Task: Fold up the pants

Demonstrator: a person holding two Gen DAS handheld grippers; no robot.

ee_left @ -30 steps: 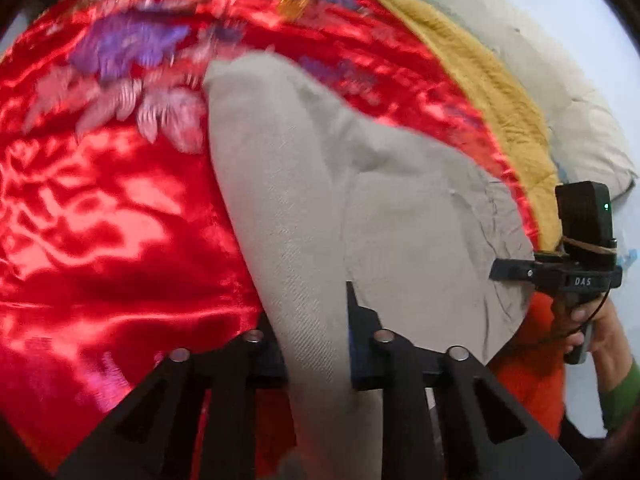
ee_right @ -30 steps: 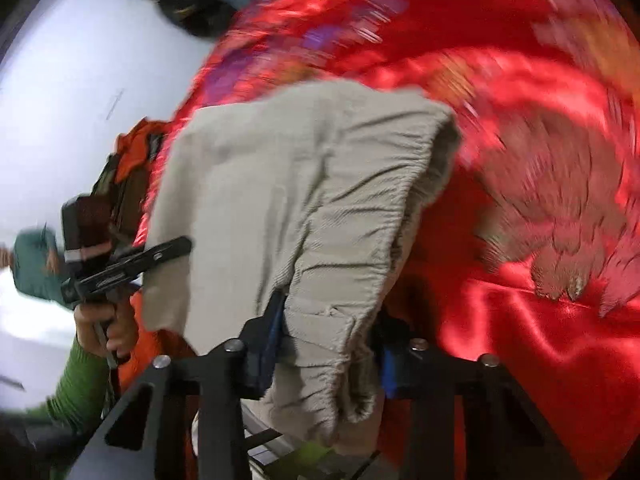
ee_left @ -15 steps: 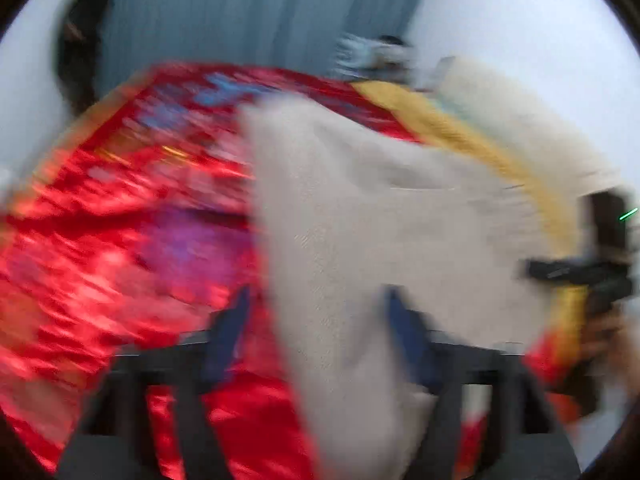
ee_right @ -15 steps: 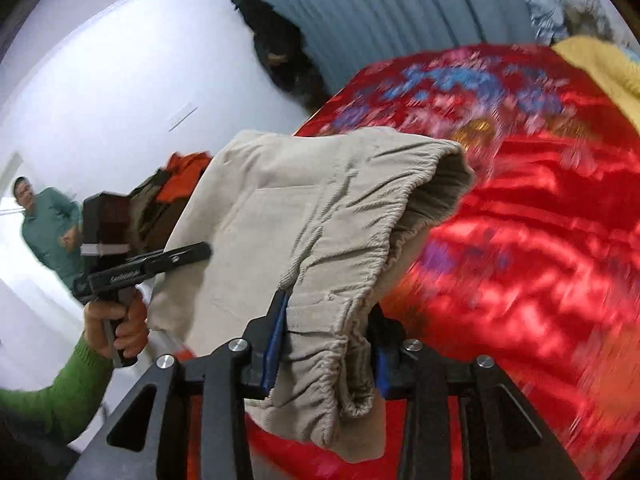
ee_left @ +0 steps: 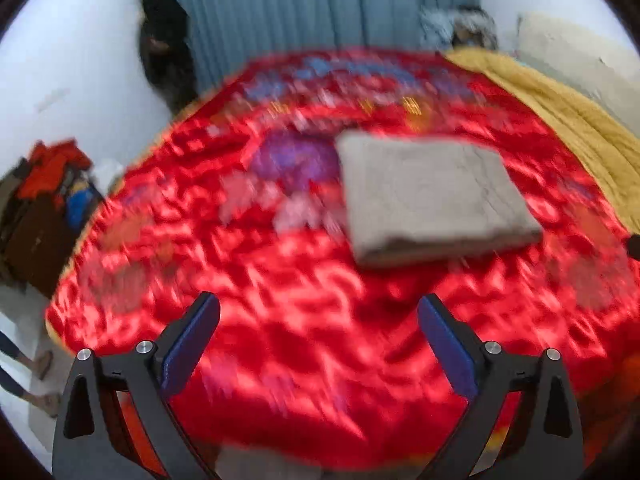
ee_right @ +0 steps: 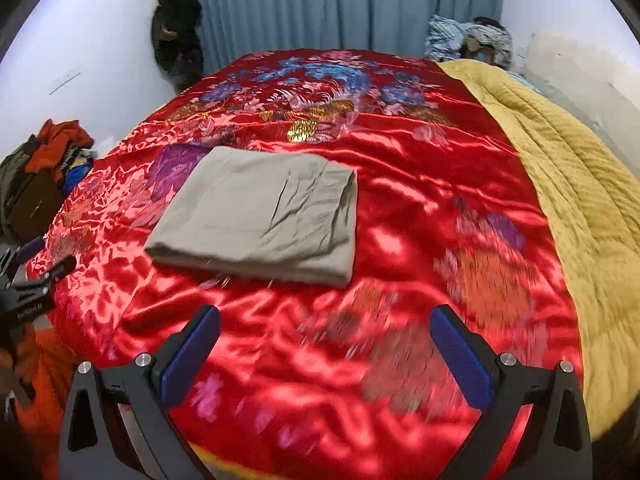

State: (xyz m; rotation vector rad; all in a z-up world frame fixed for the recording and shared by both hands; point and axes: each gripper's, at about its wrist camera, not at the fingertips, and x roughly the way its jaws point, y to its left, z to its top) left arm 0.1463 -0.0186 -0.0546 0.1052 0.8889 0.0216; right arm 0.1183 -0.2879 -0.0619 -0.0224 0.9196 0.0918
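Both views take in the folded pants (ee_right: 260,220), a flat beige rectangle lying on the red satin bedspread (ee_right: 400,208). Only the right wrist view is sharp enough to show the creases and the stacked edges along the near side; the left wrist view is motion-blurred, with the pants (ee_left: 432,196) a soft grey block. The right view alone catches the left gripper (ee_right: 36,276) from the side at the bed's left edge — well apart from the pants. Left gripper (ee_left: 318,344) and right gripper (ee_right: 325,348) are each spread wide, empty, held above the bedspread short of the pants.
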